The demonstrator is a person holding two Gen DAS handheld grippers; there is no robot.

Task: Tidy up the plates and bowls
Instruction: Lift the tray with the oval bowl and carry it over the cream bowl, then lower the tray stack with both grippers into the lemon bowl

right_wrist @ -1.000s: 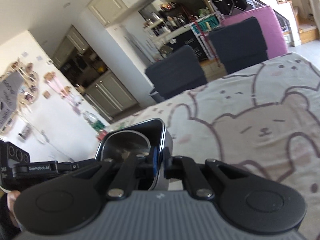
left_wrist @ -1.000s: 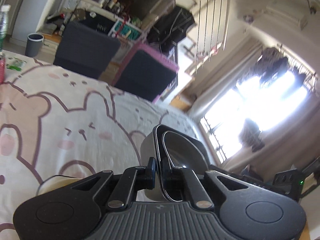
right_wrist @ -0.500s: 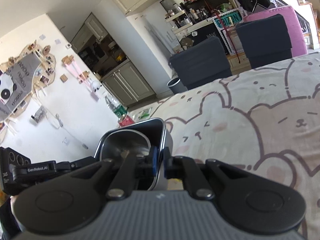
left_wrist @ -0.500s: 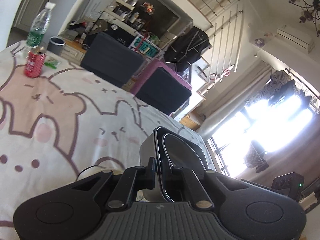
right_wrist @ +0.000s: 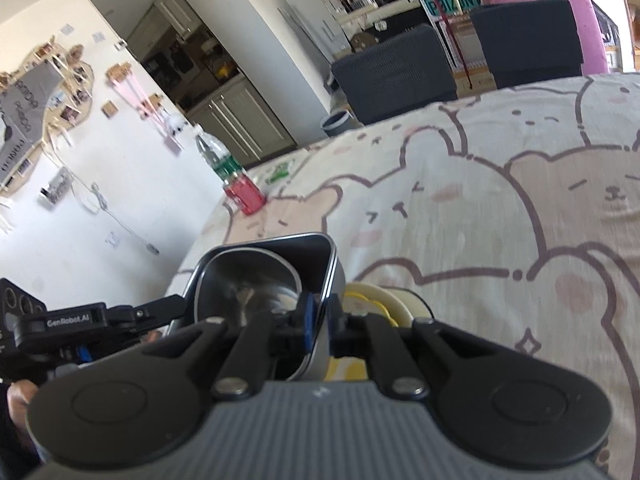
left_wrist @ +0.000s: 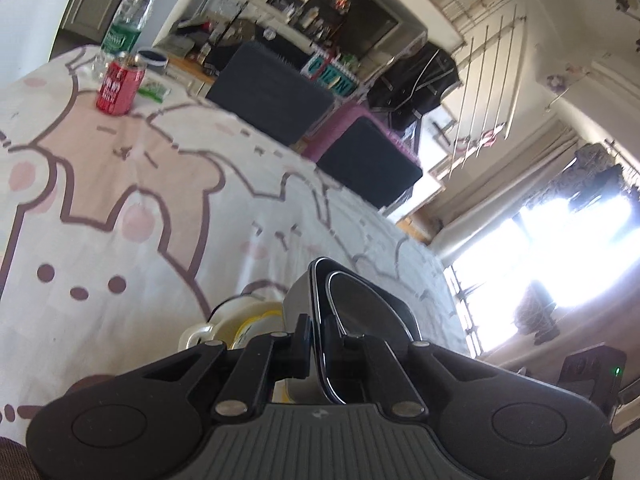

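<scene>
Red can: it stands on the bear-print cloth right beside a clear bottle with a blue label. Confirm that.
Not quite: the bottle's label is green, not blue, as the right wrist view shows. The red can does stand on the bear-print cloth right beside it.

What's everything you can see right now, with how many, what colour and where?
metal bowl: one, silver with a dark rim, clamped at opposite rims by both grippers above the table
cream dish: one, cream and yellow, on the cloth just under the bowl
can: one, red, far corner of the table
bottle: one, clear with a green label, behind the can
green packet: one, beside the can
tablecloth: one, white with pink bears
chairs: two, dark, beyond the table
bin: one, grey, on the floor
left gripper: jaws shut on the bowl's rim
right gripper: jaws shut on the opposite rim
</scene>
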